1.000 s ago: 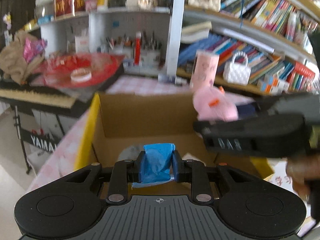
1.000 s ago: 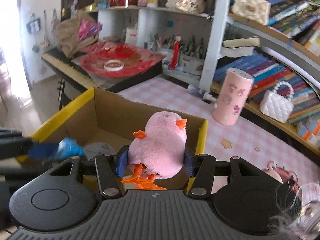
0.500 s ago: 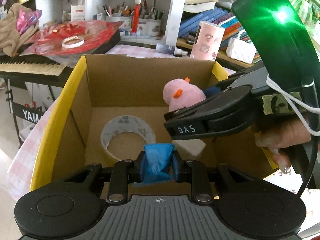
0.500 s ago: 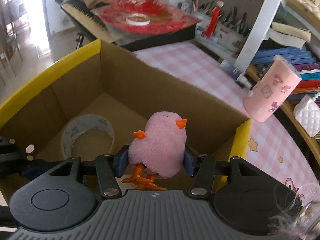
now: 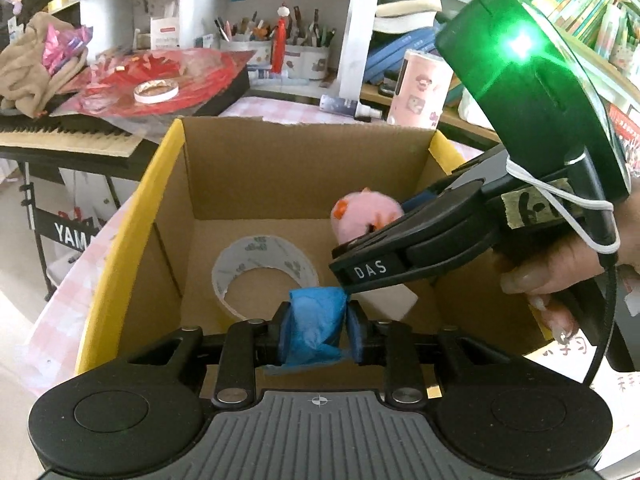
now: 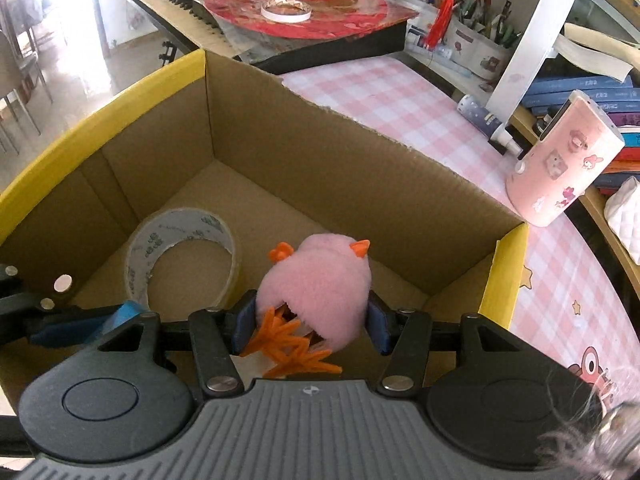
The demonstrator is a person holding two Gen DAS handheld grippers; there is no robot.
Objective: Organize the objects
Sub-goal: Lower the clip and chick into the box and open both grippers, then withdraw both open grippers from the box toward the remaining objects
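An open brown cardboard box with yellow-taped side rims (image 6: 505,276) stands on the pink checked tablecloth. A roll of clear tape (image 6: 182,254) lies flat on its floor near the left wall. A fluffy pink plush chick with orange feet (image 6: 320,288) and a crumpled blue wad (image 5: 316,326) hang above that floor.

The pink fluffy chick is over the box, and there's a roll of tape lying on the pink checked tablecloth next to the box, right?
Not quite. The pink chick is over the cardboard box, between the right gripper pads, whose jaws are opening. But the roll of tape lies inside the box, on its floor, not on the tablecloth. The right wrist view shows it clearly.
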